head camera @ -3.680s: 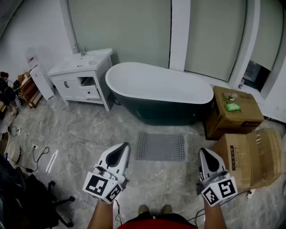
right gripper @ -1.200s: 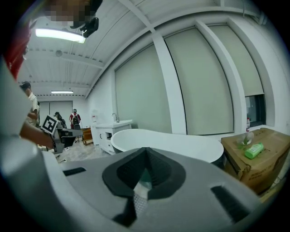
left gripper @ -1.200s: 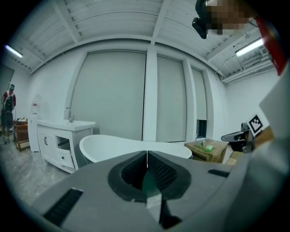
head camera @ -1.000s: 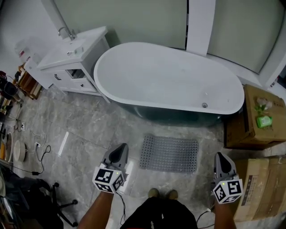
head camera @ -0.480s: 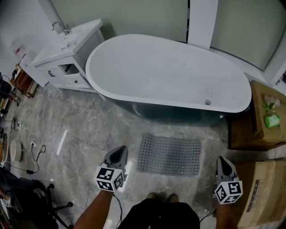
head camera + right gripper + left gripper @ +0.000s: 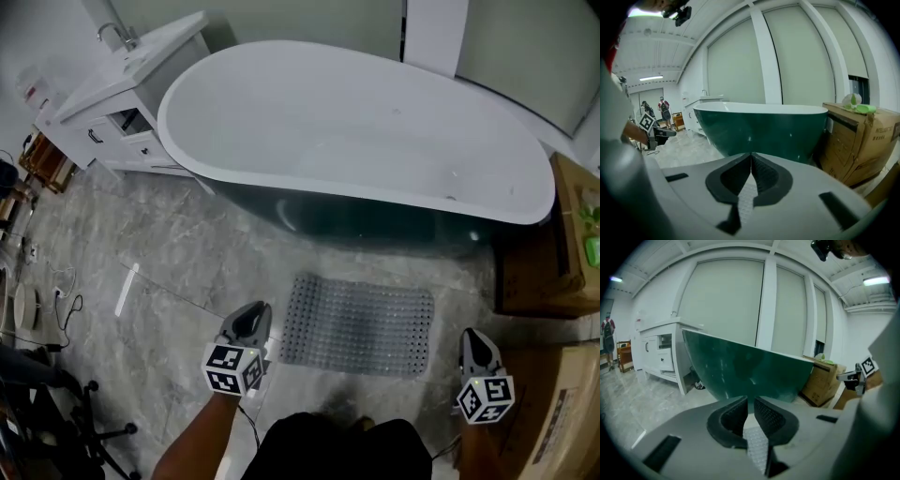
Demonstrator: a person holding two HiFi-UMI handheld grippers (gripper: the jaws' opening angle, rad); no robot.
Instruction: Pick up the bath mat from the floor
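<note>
Mat [image 6: 358,325] flat on floor [image 6: 187,253], untouched. Left gripper [image 6: 251,311] and right gripper [image 6: 474,337] clenched, empty, flanking it. Best: open jaws, dip low, pinch near corners, lift evenly.

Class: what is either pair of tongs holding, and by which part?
Nothing. Left tongs and right tongs are shut and empty; the bath mat lies untouched on the floor.

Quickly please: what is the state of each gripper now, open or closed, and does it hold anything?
Left gripper: closed, holding nothing.
Right gripper: closed, holding nothing.
</note>
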